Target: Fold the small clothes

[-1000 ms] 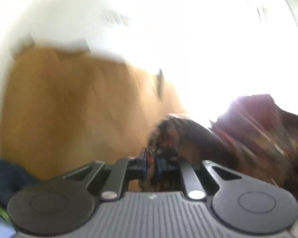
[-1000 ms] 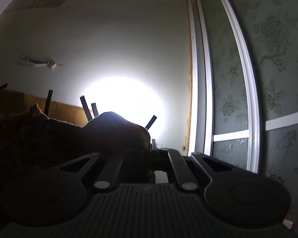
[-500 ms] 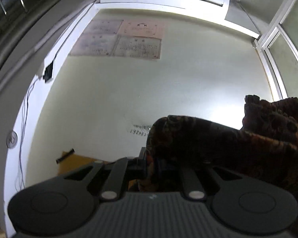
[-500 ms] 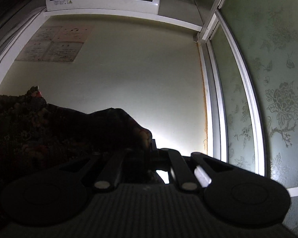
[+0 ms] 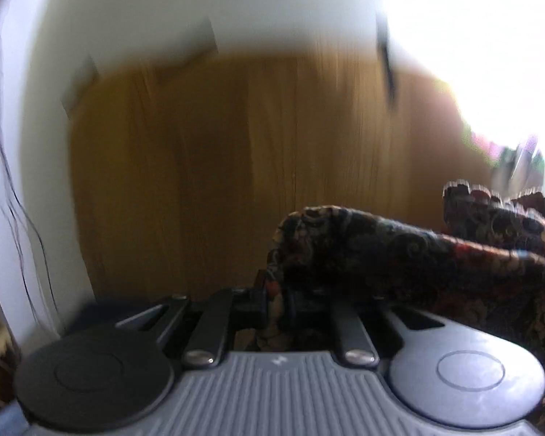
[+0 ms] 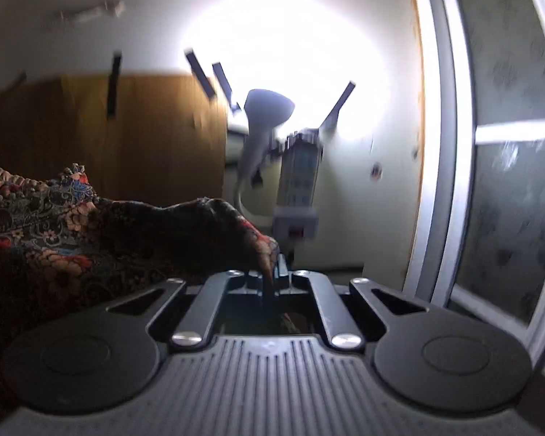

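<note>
My left gripper (image 5: 274, 303) pinches a corner of the dark patterned garment (image 5: 399, 250); its jaws have just been easing apart, cloth between them. My right gripper (image 6: 272, 276) clamps the opposite corner, its jaws likewise parting slightly. The cloth spans between both. Only the left view shows the wooden tabletop (image 5: 218, 167); only the right view shows the grey lamp (image 6: 263, 120) and frosted window (image 6: 508, 145).

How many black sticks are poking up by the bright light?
4 in the right wrist view: one stick over the wooden board, two close together left of the grey lamp, one to its right. Blur may hide more.
</note>
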Motion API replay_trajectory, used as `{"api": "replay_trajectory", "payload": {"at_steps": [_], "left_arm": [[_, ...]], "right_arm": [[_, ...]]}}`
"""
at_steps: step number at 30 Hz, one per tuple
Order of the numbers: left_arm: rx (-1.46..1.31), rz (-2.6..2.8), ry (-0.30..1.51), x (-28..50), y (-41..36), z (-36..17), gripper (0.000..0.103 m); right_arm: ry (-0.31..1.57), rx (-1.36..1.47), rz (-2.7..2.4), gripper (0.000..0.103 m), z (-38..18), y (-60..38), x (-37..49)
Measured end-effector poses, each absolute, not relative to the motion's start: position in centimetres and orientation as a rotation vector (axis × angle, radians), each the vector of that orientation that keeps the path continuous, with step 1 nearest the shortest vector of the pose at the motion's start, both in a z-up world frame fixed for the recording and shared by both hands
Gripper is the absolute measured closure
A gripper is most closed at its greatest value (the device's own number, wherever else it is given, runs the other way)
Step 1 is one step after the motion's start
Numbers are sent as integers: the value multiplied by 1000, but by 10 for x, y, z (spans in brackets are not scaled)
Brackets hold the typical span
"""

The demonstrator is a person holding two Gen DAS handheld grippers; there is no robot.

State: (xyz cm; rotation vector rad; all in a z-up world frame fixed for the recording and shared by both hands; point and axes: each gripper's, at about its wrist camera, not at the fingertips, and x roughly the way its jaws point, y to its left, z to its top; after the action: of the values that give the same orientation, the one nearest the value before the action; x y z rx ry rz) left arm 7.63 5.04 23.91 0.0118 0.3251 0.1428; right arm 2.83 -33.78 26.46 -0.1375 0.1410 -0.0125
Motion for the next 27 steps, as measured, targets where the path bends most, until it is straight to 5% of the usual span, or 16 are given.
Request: {"api": "replay_trajectory", "payload": {"at_steps": [2, 6, 14, 19, 23, 27], "left_arm": [[104, 218, 512, 138, 36, 173, 77], [34, 237, 805, 189, 49, 74, 82], [104, 95, 662, 179, 19, 80, 81], [296, 31, 746, 190, -23, 36, 79], [218, 82, 836, 197, 17, 27, 80], [139, 191, 697, 149, 82, 76, 59]], "right_arm": [[321, -191, -77, 71, 199, -334, 93], [538, -191, -106, 71, 111, -342, 148], [603, -119, 259, 71, 104, -297, 144], [802, -16, 334, 71, 49, -256, 191], [733, -122, 212, 70, 35, -245, 214], [731, -75, 242, 67, 57, -245, 193]]}}
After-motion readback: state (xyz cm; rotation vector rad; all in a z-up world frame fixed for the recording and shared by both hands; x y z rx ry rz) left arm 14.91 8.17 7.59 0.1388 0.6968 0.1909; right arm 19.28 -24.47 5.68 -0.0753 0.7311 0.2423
